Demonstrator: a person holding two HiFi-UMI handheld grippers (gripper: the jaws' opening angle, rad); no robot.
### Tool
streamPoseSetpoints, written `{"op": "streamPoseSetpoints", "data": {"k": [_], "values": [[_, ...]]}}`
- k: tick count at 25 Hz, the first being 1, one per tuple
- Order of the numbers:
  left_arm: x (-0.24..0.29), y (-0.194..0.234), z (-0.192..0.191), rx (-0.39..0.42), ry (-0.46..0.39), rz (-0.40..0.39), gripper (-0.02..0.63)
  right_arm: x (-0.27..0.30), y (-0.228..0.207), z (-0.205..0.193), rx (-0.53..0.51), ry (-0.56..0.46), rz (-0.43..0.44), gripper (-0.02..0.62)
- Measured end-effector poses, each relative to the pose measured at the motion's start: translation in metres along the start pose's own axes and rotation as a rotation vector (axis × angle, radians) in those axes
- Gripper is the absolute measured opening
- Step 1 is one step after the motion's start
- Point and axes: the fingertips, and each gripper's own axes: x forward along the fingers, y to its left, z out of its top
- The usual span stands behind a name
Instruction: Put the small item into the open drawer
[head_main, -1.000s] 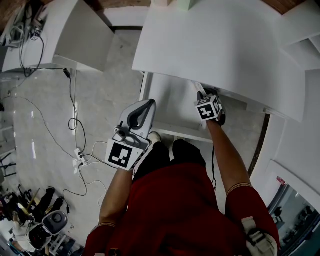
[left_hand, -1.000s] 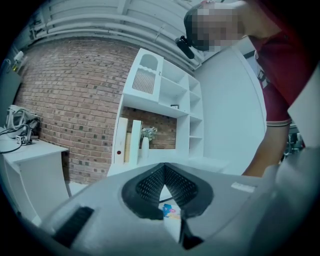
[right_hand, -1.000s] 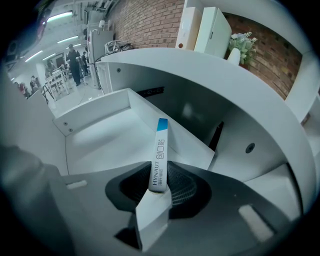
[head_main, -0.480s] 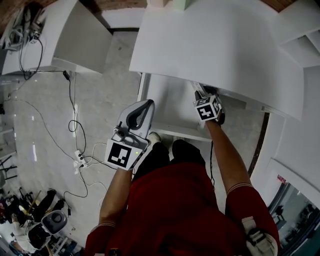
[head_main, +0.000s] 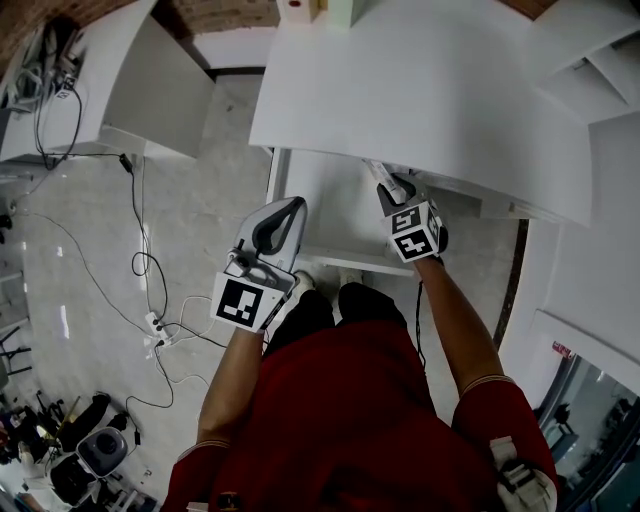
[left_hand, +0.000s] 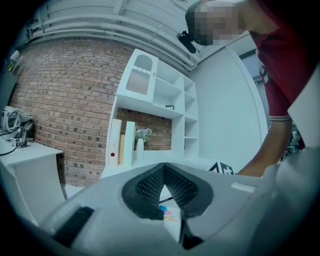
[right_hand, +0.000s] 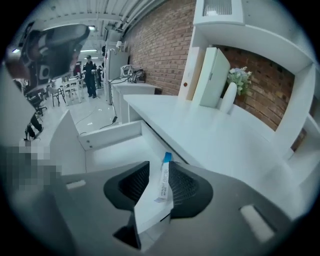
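Right gripper (head_main: 383, 182) now tilts more over the open drawer (head_main: 325, 215), its fingers closing loosely around the unreleased tube (right_hand: 161, 192); left gripper (left_hand: 164, 169) fingers are pressed together.

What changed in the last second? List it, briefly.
Little. The right gripper tilted slightly over the open drawer; its jaws are closing with the white tube between them. The left gripper, shut, stayed near the drawer's front.

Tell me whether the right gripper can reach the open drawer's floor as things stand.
Likely yes: the right gripper, jaws closing with the white tube between them, hangs over the open drawer; nothing visible blocks it.
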Motion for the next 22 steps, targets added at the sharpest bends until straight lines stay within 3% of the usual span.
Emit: {"op": "streamPoseSetpoints", "data": {"k": [7,17,22], "values": [[-0.008,-0.015,0.013,0.016,-0.038,-0.022,0.000,-0.075,0.011,0.056,-0.042,-0.170,0.022,0.080],[-0.019,-0.035,0.048,0.026,-0.096,-0.056,0.000,-0.168,0.042,0.131,0.057,-0.471,0.095,0.012],[-0.028,-0.047,0.066,0.037,-0.118,-0.082,0.000,-0.206,0.061,0.158,0.128,-0.624,0.166,0.012]]}}
